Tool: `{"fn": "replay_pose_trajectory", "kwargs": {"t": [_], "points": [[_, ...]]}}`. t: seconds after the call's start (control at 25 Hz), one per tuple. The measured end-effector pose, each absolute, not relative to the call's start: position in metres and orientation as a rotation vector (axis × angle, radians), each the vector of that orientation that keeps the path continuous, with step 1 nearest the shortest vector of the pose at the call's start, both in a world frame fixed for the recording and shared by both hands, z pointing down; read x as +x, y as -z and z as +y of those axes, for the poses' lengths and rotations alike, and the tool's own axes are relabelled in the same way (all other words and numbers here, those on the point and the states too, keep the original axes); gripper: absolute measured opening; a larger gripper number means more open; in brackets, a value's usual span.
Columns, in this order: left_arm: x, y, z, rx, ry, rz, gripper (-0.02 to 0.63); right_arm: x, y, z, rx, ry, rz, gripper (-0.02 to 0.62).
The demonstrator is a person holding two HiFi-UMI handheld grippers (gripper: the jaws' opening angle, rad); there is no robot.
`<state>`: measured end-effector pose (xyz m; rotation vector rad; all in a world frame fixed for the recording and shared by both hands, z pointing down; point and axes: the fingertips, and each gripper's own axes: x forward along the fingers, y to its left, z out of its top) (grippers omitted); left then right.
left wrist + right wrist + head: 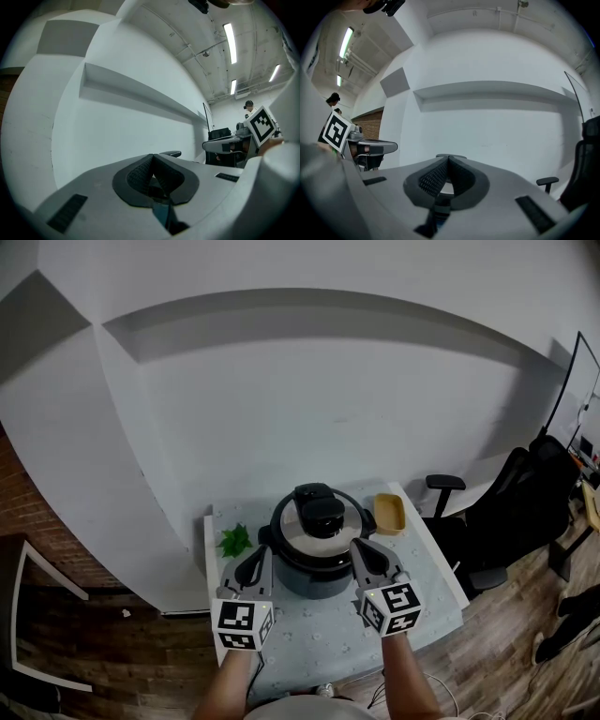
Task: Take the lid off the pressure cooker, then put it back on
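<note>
The pressure cooker [314, 570] stands on the small table [328, 638]. Its silver lid [292, 532] with a black handle [322, 507] sits on top. My left gripper [260, 557] hovers by the cooker's left side and my right gripper [363, 551] by its right side; neither touches the lid. In the left gripper view the left gripper [152, 157] is shut, pads meeting at the tip with nothing between. The right gripper [448, 159] looks the same in the right gripper view. Both gripper cameras point up at the white wall, so the cooker is hidden there.
A green leafy sprig [234, 540] lies left of the cooker and a yellow dish [390, 513] at its right rear. A black office chair [506, 512] stands right of the table. The white wall rises just behind the table; brick wall at left.
</note>
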<state>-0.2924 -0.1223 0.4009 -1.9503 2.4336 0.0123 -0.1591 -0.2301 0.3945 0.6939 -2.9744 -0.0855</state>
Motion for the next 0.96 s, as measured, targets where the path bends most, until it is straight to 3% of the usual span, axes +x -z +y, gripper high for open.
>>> {"fn": "replay_pose_trajectory", "kwargs": {"t": [0.96], "points": [[-0.2878, -0.4012, -0.1260, -2.001, -0.025, 2.398, 0.012, -0.1569, -0.3918, -0.2294, 0.698, 0.086, -2.981, 0.001]]}}
